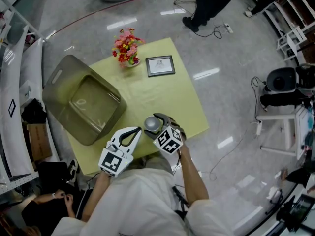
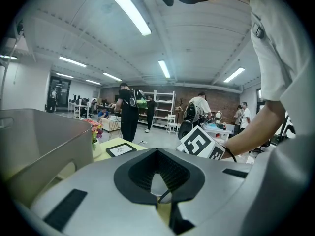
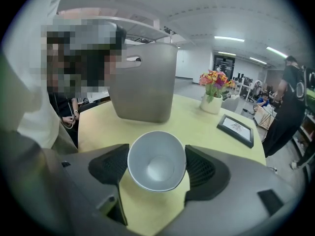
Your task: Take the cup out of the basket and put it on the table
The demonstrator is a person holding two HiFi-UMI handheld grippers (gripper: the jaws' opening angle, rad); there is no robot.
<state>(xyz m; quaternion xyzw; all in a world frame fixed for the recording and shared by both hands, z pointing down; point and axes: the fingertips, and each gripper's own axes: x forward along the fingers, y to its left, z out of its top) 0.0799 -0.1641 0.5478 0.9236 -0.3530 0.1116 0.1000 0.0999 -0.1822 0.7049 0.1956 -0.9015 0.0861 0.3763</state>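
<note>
The right gripper has its jaws set narrow around a white cup, one dark pad pressing each side of the cup's wall, so the cup is carried by the grip alone as far as the views show. The cup's open mouth faces back toward the gripper's body and its base points out past the tips. That hold probably comes from reaching down into a deep bin, and the cup would likely need tipping upright before release. The grey plastic basket stands well ahead of the right gripper's tips and a little to their left, apart from the cup, so the lift out looks done and only the setting down remains. Below and just ahead of the jaws lies bare yellow-green table, which is likely why the cup is held here, near the person's edge where nothing crowds it (the vase of flowers and the framed picture sit far beyond the tips, to their right). Whether the cup touches the tabletop cannot be told. The left gripper, just to the left of the right one, has its jaws closed together on nothing; it seems idle, one gripper being enough for a light cup
</note>
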